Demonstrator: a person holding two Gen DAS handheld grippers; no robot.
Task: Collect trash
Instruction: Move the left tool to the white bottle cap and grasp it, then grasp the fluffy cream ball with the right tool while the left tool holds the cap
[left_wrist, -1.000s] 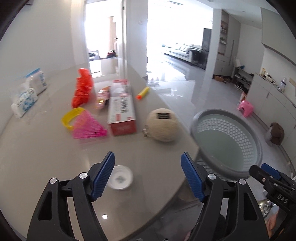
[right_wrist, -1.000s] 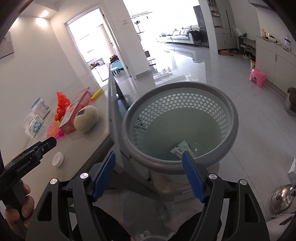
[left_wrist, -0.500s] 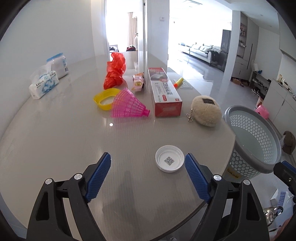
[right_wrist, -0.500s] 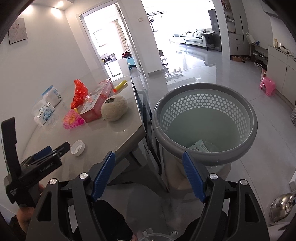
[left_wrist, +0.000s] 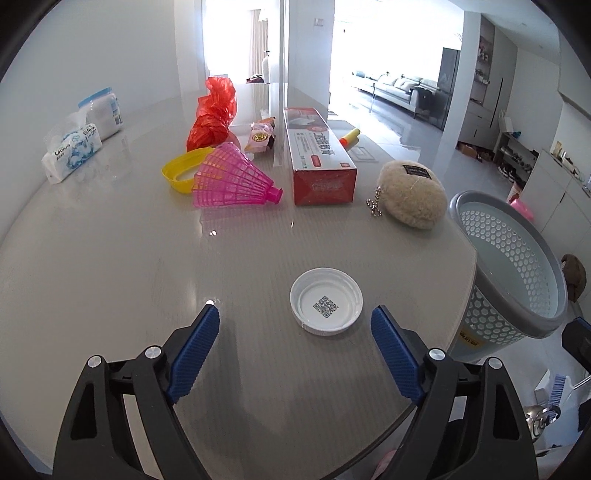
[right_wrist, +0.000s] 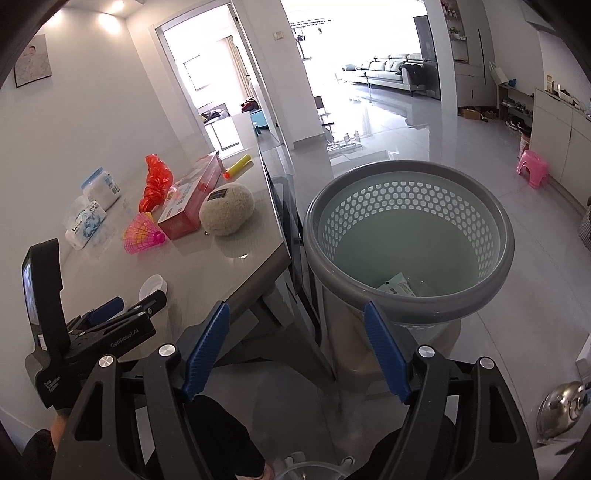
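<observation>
Left wrist view: left claw (left_wrist: 291, 325) is spread wide, nothing gripped; white lid (left_wrist: 326, 306) lies upside down on the worktop (left_wrist: 110, 280) just ahead, QR sticker seen inside.

Right wrist view: right claw (right_wrist: 297, 321) is held apart, empty; a wrapper (right_wrist: 397, 288) is seen only here, inside the grey basket (right_wrist: 491, 284).

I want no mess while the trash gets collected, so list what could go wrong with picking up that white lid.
1. The white lid lies flat and low on the glossy table; the open left gripper may slide over it or scrape the top.
2. It sits near the table edge beside the grey basket, so a nudge might send it to the floor.
</observation>
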